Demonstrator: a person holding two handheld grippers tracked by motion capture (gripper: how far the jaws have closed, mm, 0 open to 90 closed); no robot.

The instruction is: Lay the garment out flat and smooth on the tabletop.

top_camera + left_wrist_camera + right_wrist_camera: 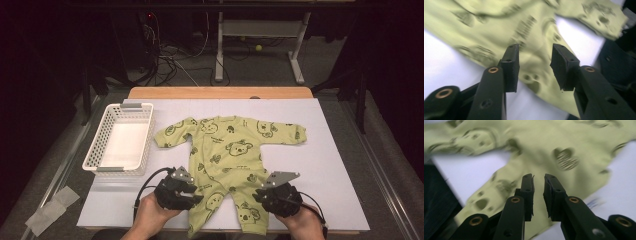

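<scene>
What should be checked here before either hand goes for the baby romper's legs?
1. Romper lies spread flat on the white table cover, both sleeves out: ok.
2. Left tongs open with nothing between the pads, cloth lying beyond them: ok.
3. Right tongs open only by a narrow gap, nothing pinched: not ok for taking cloth until wider.
4. Each tongs sits over one leg of the romper, left and right: ok.
5. White basket stands beside the left sleeve, apart from it: ok.
6. Whether the leg cuffs lie flat at the near edge: cannot tell.
</scene>
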